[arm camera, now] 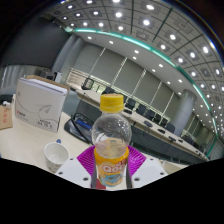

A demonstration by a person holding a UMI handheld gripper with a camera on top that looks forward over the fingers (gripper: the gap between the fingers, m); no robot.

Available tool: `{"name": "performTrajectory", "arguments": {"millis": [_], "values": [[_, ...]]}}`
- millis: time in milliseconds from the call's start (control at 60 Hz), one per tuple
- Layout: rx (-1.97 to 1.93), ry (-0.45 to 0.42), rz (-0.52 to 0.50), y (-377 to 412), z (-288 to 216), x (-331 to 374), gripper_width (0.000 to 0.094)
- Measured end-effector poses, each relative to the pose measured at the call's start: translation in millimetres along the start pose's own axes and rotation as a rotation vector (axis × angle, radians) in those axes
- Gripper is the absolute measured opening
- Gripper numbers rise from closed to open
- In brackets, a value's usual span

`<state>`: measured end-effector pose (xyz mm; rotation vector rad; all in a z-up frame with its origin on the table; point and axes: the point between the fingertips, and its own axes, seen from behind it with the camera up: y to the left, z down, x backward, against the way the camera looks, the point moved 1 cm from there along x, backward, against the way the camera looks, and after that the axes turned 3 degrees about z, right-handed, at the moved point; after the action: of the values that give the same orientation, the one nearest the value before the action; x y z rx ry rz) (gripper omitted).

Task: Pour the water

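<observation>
A clear plastic bottle (111, 145) with a yellow cap and an orange-and-blue label stands upright between my fingers, held above the table. My gripper (111, 165) is shut on the bottle; the magenta pads (86, 157) press on its two sides at label height. A small white paper cup (56, 155) stands on the white table (25, 145) just left of the left finger, apart from the bottle. Its inside is hidden.
A white box with a handle (39, 99) sits on the table at the back left, with a brown carton (5, 117) beside it. Rows of desks and dark office chairs (150, 118) fill the room beyond the bottle.
</observation>
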<state>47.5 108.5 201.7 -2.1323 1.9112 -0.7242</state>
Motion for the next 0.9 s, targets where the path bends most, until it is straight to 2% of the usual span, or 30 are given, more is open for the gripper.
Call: {"name": "performTrajectory", "arguments": {"millis": [100, 217, 333, 467, 500, 600, 750, 833, 867, 900], "values": [[-0.238, 0.070, -0.073, 4.1, 35.6, -11.6, 0.0400], [-0.359, 0.100, -0.135, 12.6, 72.4, -25.2, 0.0401], [-0.411, 0.101, -0.184, 25.1, 96.5, -37.7, 0.0402], [-0.467, 0.125, -0.197, 34.1, 115.7, -49.8, 0.0404], [-0.476, 0.097, -0.197, 33.8, 111.0, -50.4, 0.0404], [-0.458, 0.092, -0.196, 33.6, 111.8, -54.6, 0.0414], [-0.427, 0.105, -0.194, 34.6, 114.4, -50.9, 0.0556], [-0.412, 0.141, -0.167, 28.3, 118.0, -40.4, 0.0876], [-0.409, 0.147, -0.153, 27.4, 115.6, -33.5, 0.0833], [-0.407, 0.159, -0.139, 25.4, 113.4, -24.1, 0.0835]]}}
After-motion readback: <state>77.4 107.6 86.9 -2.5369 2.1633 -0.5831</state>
